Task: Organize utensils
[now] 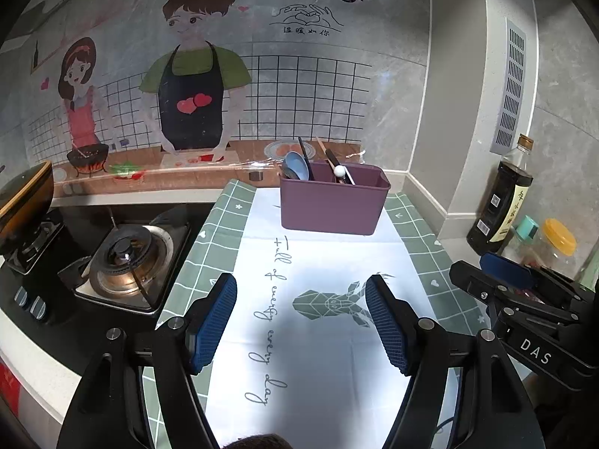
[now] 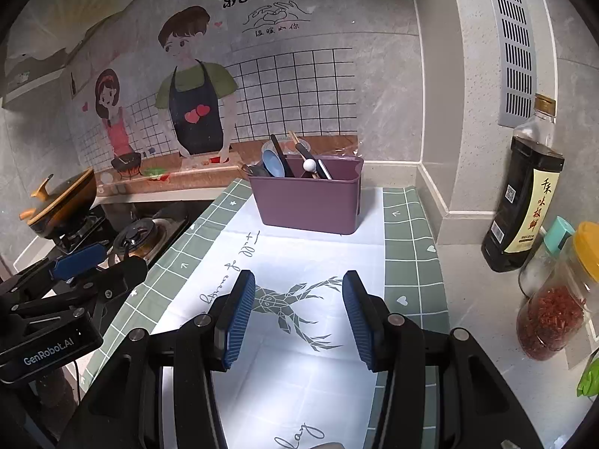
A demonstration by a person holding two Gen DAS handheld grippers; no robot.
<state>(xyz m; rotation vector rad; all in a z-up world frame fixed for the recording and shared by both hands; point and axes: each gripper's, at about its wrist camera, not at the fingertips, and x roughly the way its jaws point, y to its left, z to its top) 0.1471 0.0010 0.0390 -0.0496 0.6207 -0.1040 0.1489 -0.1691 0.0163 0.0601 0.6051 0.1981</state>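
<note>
Two views, taken in turn, with the purple utensil bin (image 1: 331, 205) as reference.

Left wrist view: the left gripper (image 1: 301, 321) hangs over the near half of the printed mat (image 1: 318, 355), fingers spread wide and holding nothing. The bin stands at the mat's far end, close to the wall. Inside it, a blue spoon (image 1: 295, 164) leans in the left part, chopsticks (image 1: 324, 151) and a white-knobbed utensil (image 1: 340, 171) stand nearer the middle; the exact compartments cannot be told. Between gripper and bin the mat lies bare. Left of the bin, just past the mat's edge, sits the gas burner (image 1: 125, 256). Right of the bin, well apart, stand a dark sauce bottle (image 1: 501, 205) and a yellow-lidded jar (image 1: 554, 241), with the right gripper (image 1: 505, 273) in front of them.

Right wrist view: the right gripper (image 2: 299, 314) is likewise released, its pads apart over the deer print (image 2: 292, 307). The bin (image 2: 310, 202) is ahead with clear mat (image 2: 299, 374) before it. The bottle (image 2: 524, 202) and a jar of red flakes (image 2: 550, 318) crowd the counter right of the bin; a lidded pan (image 2: 63, 202) sits left.
</note>
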